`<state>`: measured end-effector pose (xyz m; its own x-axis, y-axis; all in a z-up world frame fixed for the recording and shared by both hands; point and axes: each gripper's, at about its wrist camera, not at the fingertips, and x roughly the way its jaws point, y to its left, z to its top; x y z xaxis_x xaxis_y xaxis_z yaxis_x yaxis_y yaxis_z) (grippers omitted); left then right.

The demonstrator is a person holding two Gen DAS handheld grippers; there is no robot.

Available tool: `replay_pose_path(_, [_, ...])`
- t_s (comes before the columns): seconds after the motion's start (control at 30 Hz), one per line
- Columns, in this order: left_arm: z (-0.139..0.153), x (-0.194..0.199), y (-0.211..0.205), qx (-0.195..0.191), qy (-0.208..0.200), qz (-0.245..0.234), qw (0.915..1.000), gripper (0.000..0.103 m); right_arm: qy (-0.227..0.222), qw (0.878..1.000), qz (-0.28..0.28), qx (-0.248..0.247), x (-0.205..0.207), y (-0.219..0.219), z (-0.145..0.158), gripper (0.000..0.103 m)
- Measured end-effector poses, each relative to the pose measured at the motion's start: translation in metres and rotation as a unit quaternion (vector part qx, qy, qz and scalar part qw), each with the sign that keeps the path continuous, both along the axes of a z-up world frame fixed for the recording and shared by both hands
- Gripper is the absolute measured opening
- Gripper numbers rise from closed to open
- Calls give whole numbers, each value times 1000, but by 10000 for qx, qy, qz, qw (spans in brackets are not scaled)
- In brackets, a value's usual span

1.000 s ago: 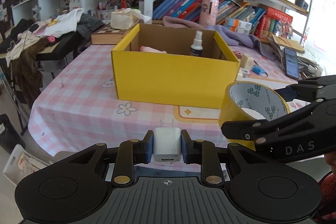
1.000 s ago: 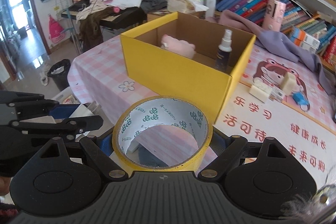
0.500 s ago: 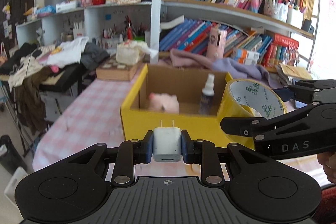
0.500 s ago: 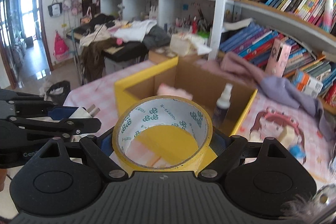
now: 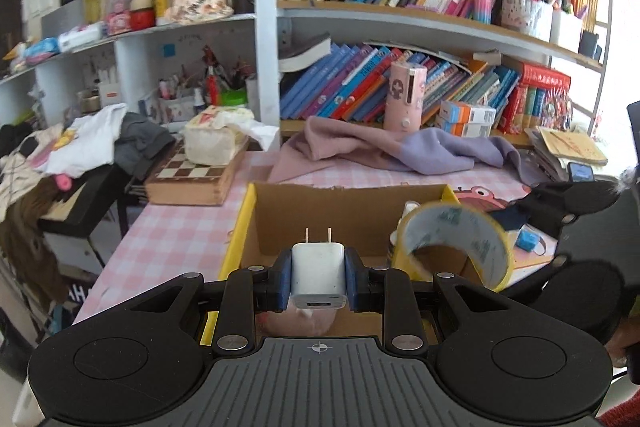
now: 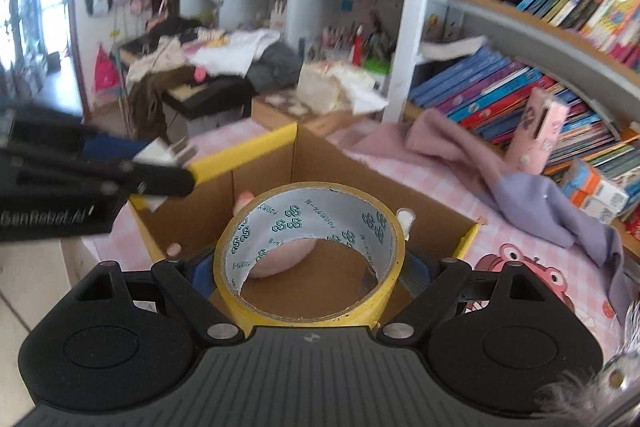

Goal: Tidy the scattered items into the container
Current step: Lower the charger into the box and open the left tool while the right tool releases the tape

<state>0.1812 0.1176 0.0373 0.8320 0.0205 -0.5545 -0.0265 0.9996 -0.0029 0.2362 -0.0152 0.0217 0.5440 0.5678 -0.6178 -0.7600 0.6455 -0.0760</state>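
Left gripper (image 5: pixel 319 281) pinches the charger (image 5: pixel 318 277) prongs-forward, right gripper (image 6: pixel 306 267) clamps the tape (image 6: pixel 308 255) by its sides. Both hang over the open box (image 6: pixel 248 151), so letting go should drop them in beside the pink toy (image 6: pixel 280 261).

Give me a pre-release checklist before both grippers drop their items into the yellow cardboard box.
1. Left gripper shut on the white plug-in charger: ok.
2. Right gripper shut on the yellow roll of packing tape: ok.
3. Charger over the open yellow cardboard box: ok.
4. Tape roll over the box opening: ok.
5. Landing spots clear of the pink plush toy and the spray bottle: cannot tell; both lie beneath.
6. Grippers apart from each other: ok.
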Motion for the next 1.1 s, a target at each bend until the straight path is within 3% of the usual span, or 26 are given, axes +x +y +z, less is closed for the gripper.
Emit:
replay_pose_path(0.2, [-9, 52, -2, 31, 313, -321, 9990, 25, 314, 9984, 174, -443, 33, 18, -23, 87])
replay_pose_path(0.33, [-25, 90, -2, -40, 754, -499, 9959, 25, 721, 9948, 317, -652, 51, 27, -37, 87])
replay_pose_path(0.6, [-64, 152, -4, -105, 1730, -737, 9821, 25, 1052, 9824, 706, -1375, 70, 47, -55, 88])
replay_pose_path(0.83, [-86, 173, -16, 231, 2123, -1060, 9712, 25, 990, 9762, 928, -1691, 64, 57, -61, 88])
replay_pose_path(1.1, [-92, 178, -13, 104, 2231, -1070, 9688, 28, 956, 9738, 991, -1812, 61, 61, -65, 88])
